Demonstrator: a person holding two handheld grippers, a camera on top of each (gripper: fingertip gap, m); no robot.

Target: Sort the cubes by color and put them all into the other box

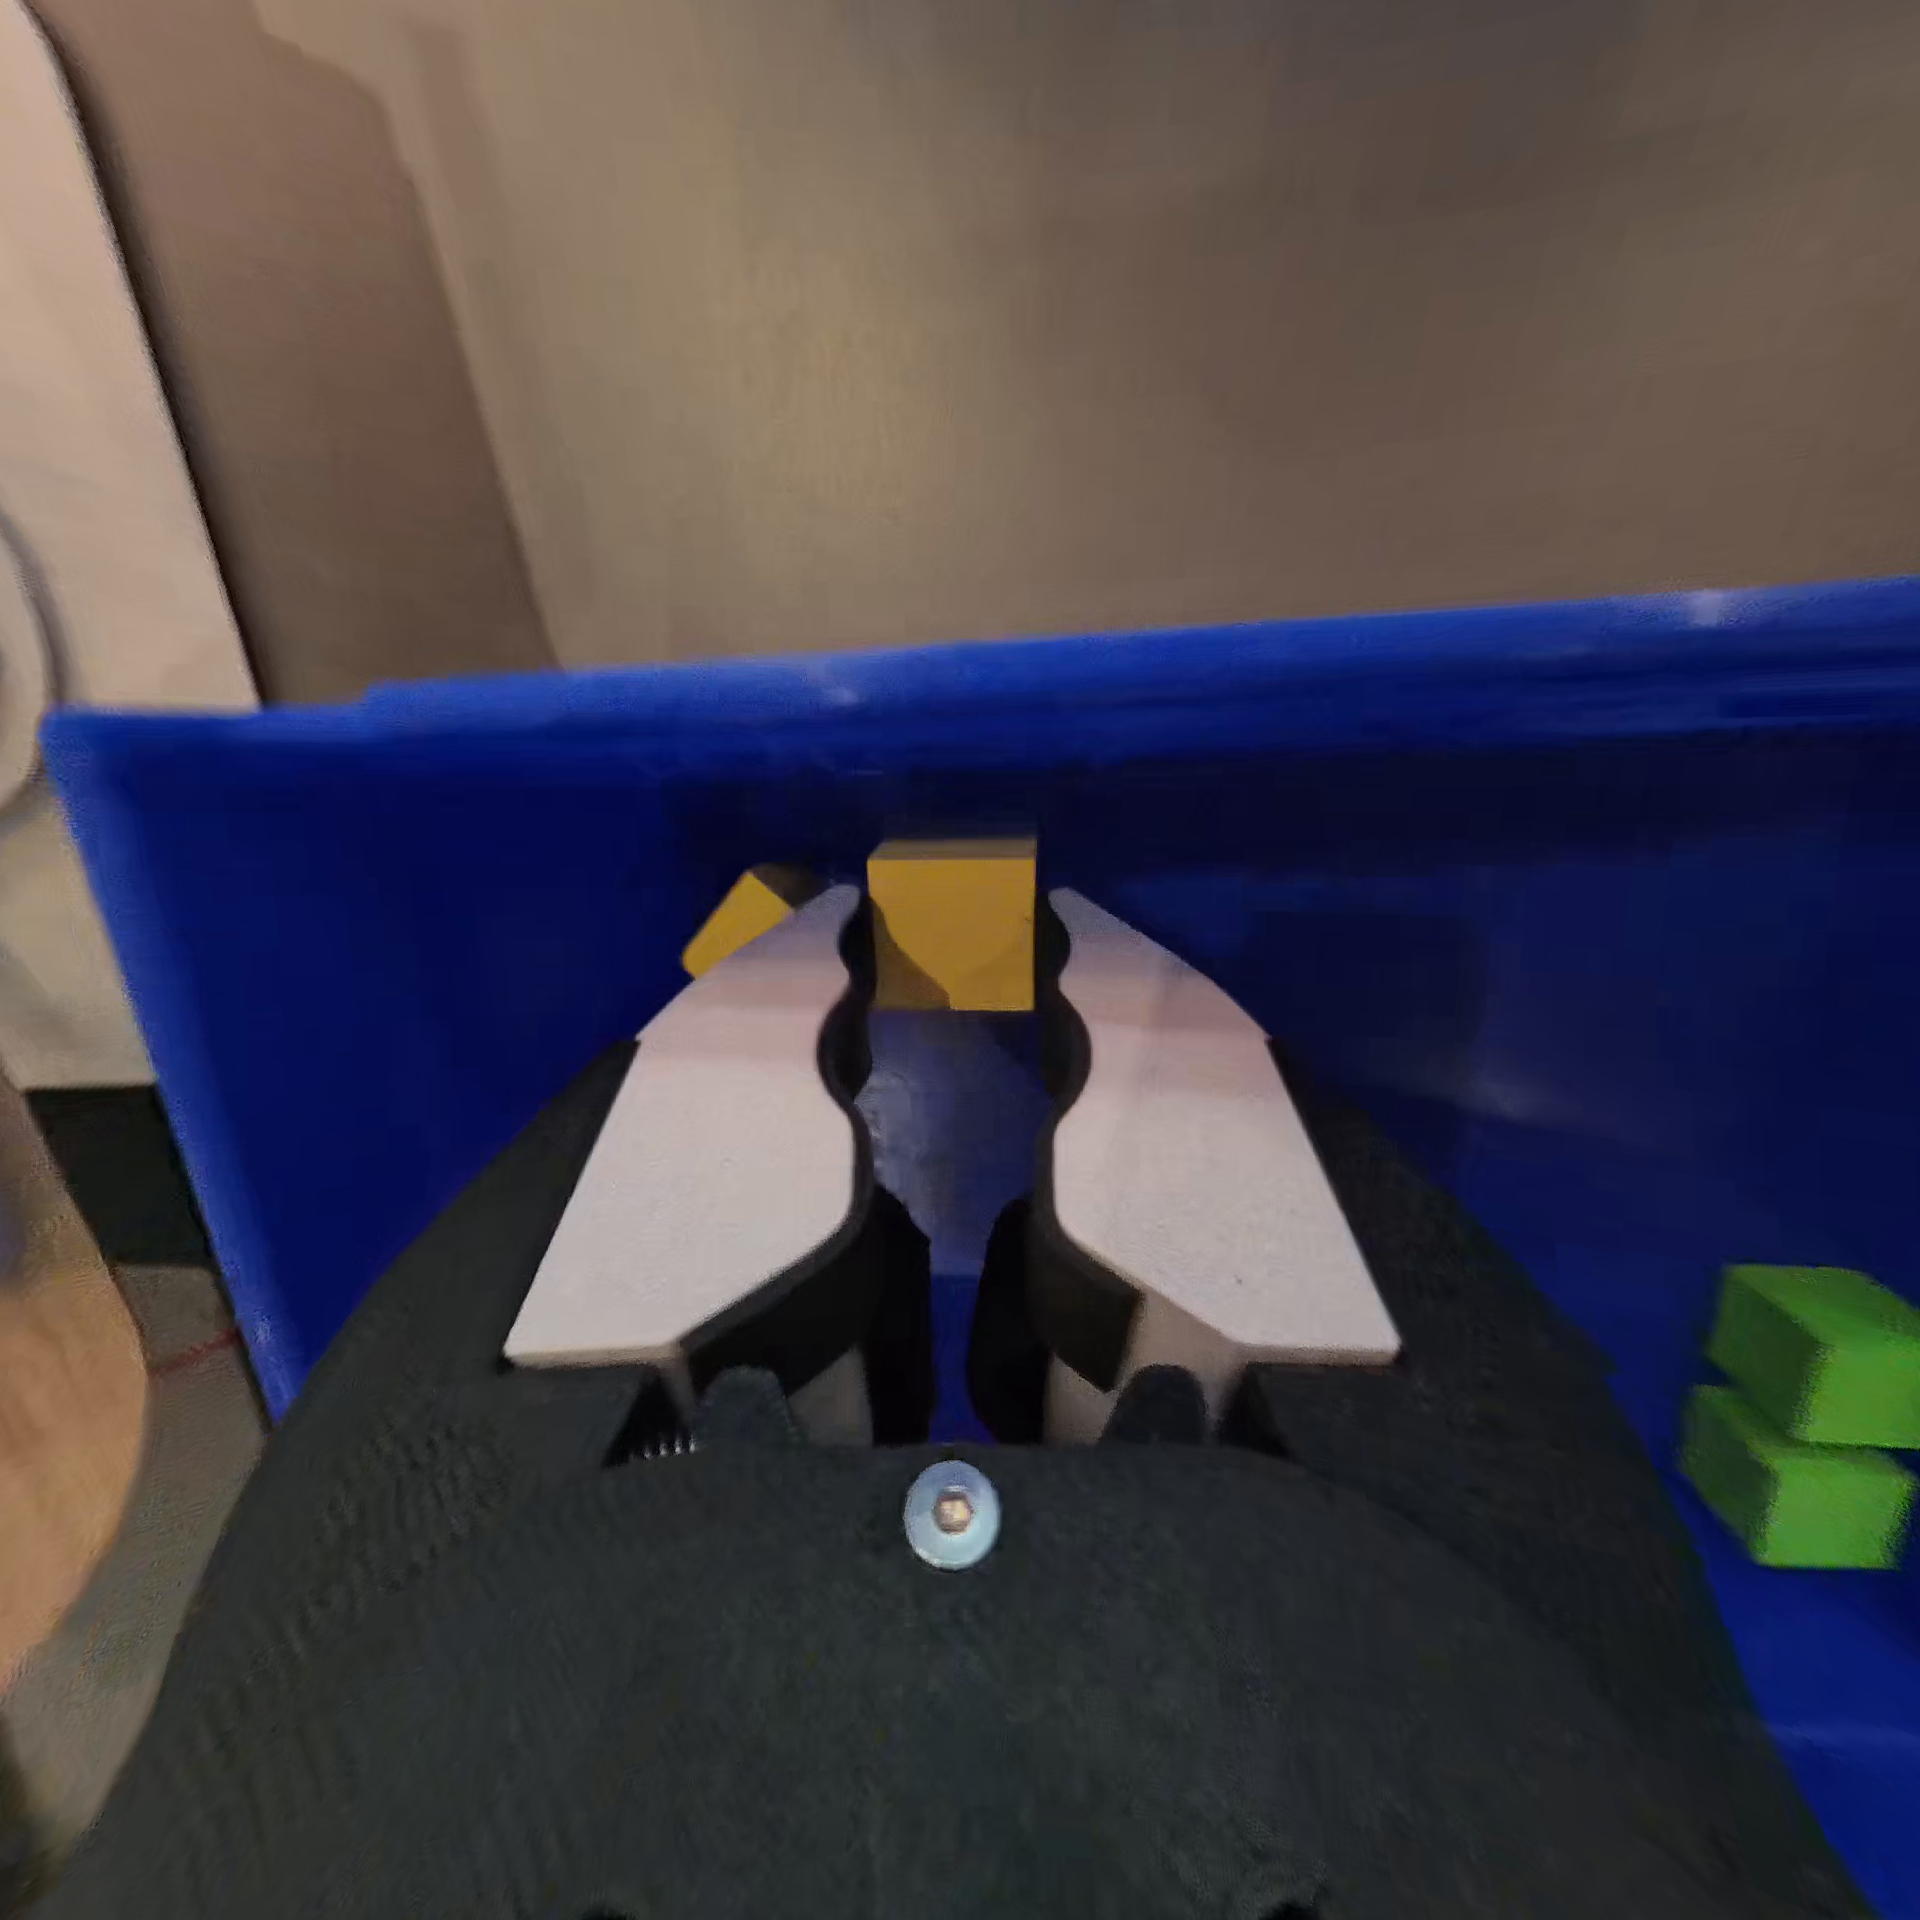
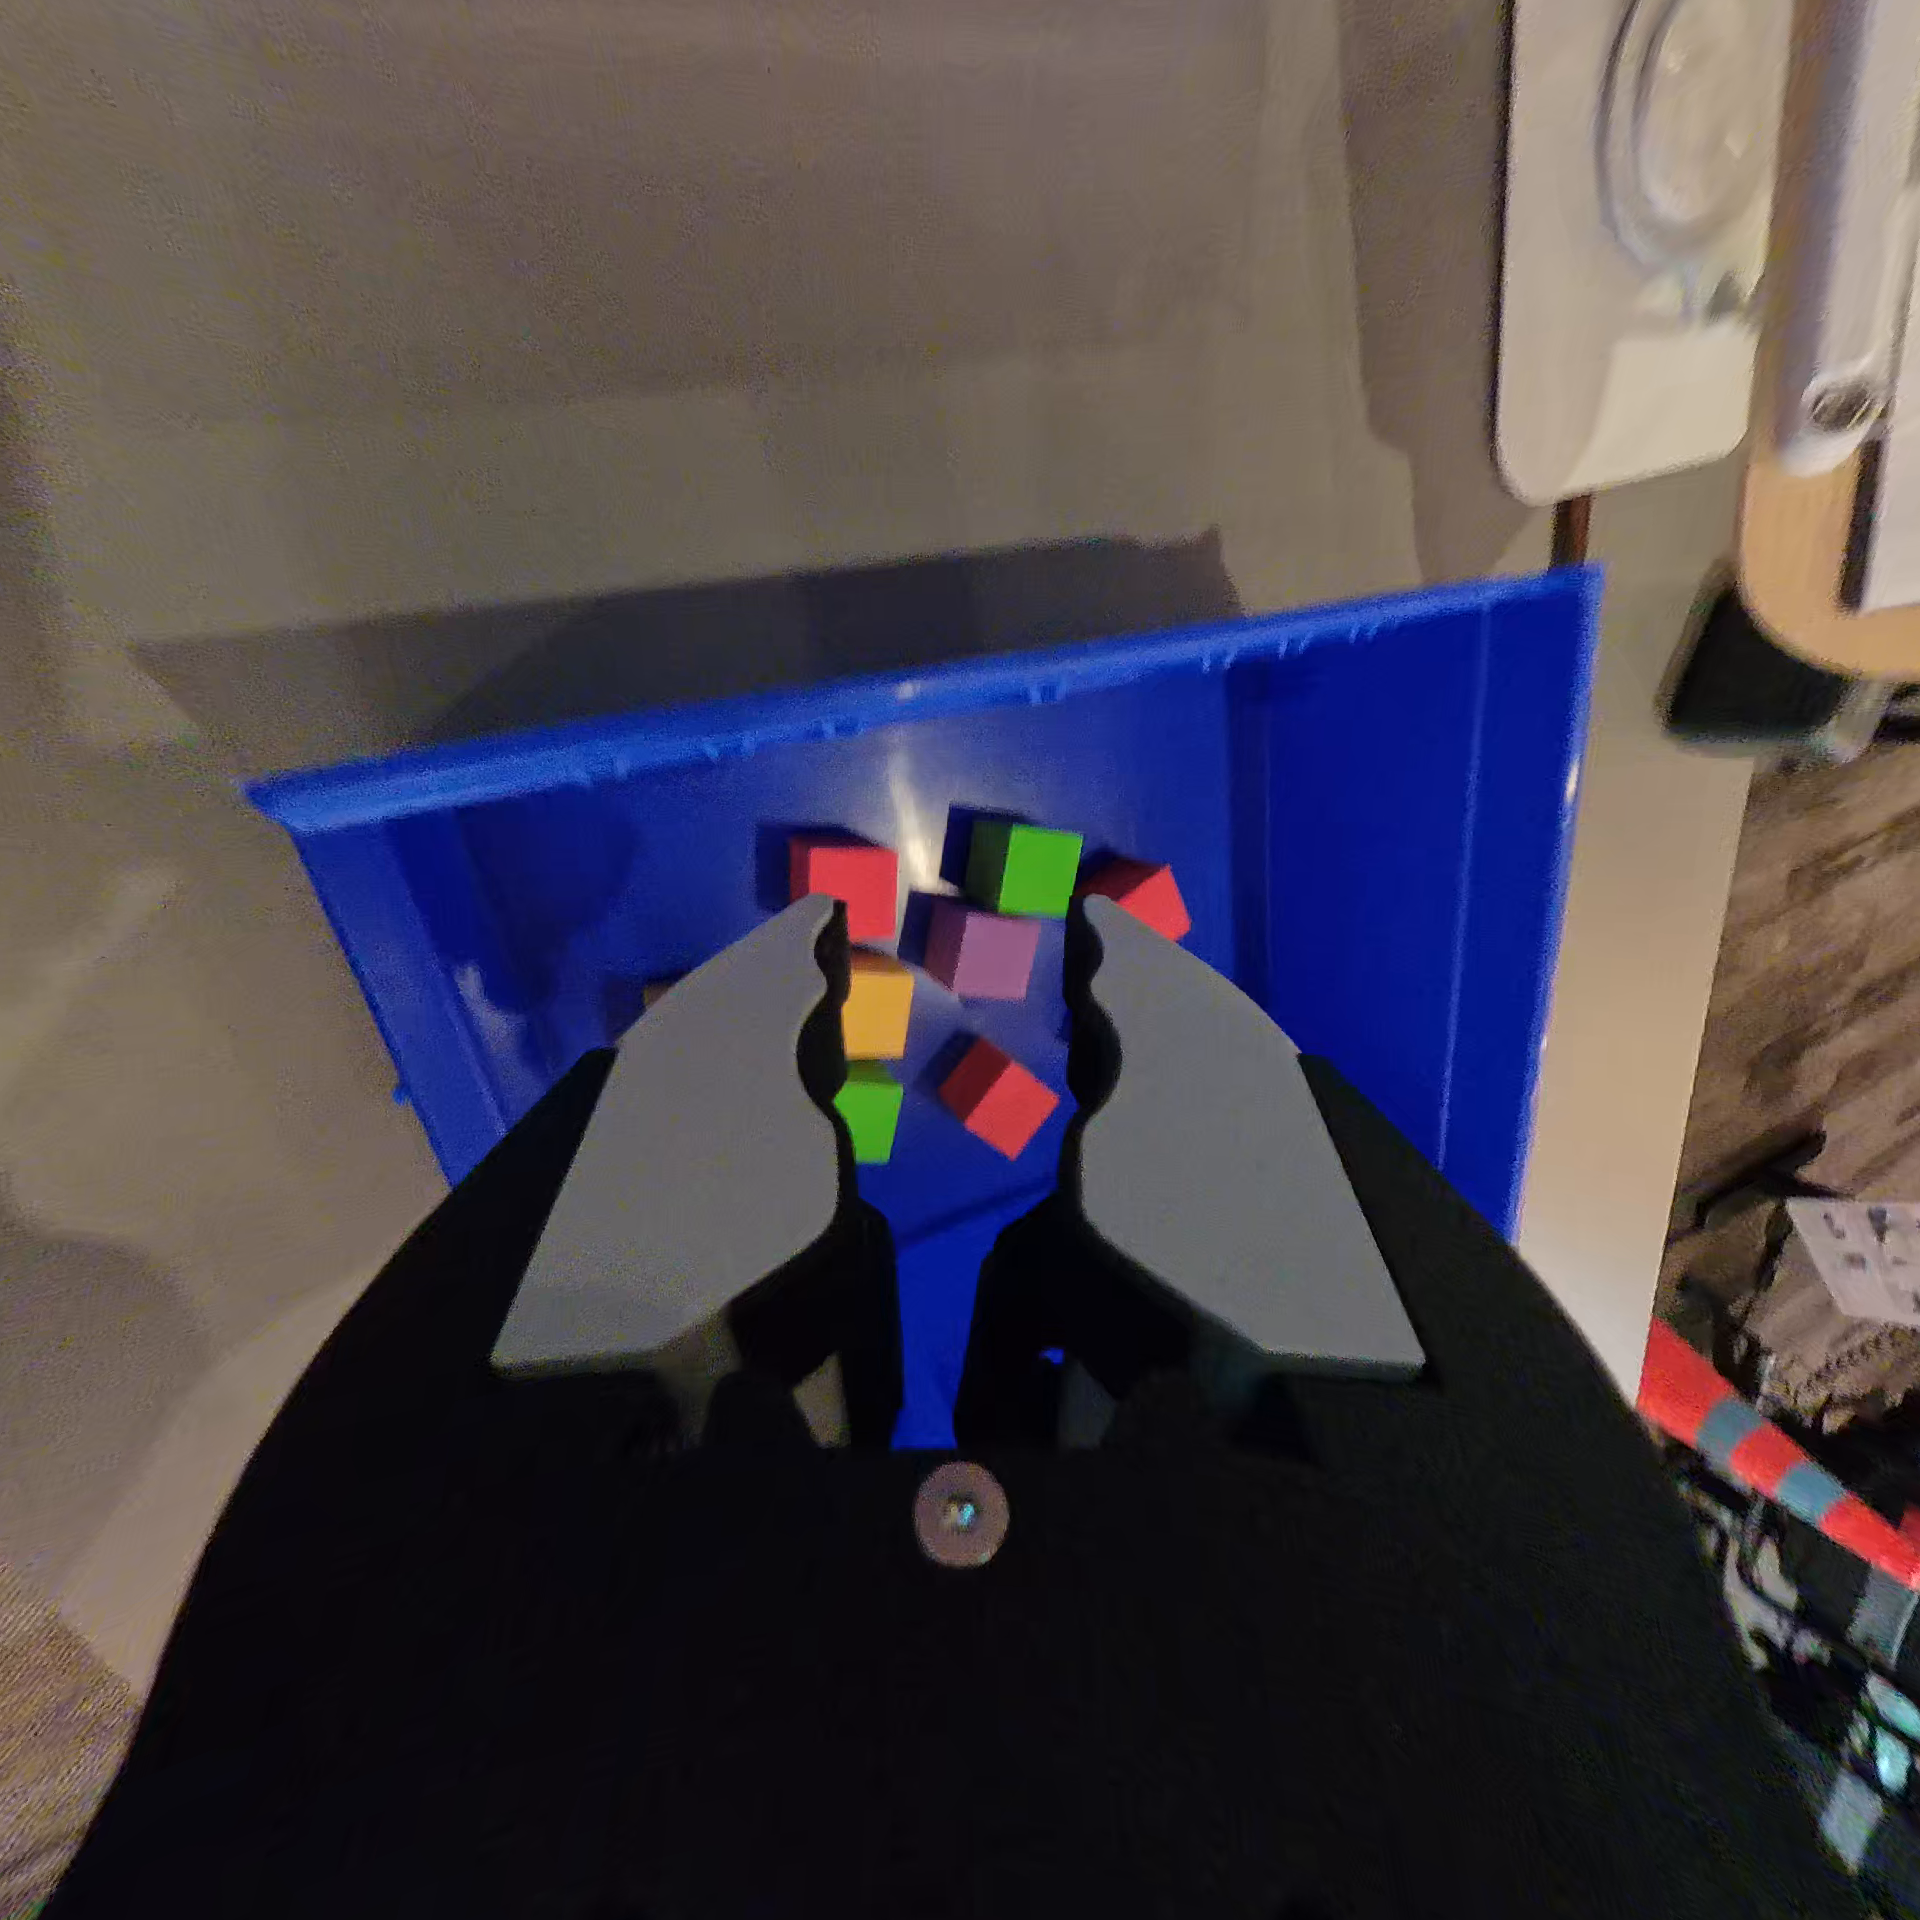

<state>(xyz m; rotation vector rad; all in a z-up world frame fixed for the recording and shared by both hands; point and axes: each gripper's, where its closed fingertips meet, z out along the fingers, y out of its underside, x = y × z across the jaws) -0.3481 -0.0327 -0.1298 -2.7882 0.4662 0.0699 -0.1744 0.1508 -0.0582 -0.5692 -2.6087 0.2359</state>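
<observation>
My left gripper (image 1: 951,914) is inside a blue bin (image 1: 416,935), shut on a yellow cube (image 1: 951,935) held between its fingertips close to the bin's far wall. A second yellow cube (image 1: 743,920) lies just left of the left finger. Two green cubes (image 1: 1808,1423) sit at the right. My right gripper (image 2: 956,914) is open and empty, above the blue bin (image 2: 1403,831). Below it lie a purple cube (image 2: 982,951), an orange cube (image 2: 878,1008), a red cube (image 2: 997,1091), a green cube (image 2: 1029,868) and several others.
The bin stands on a pale surface against a beige wall. A white appliance (image 2: 1621,260) and a wooden leg (image 2: 1808,582) are at the upper right. A red-and-teal striped strap (image 2: 1766,1455) and dark clutter lie at the lower right. A wooden edge (image 1: 62,1403) is at the left.
</observation>
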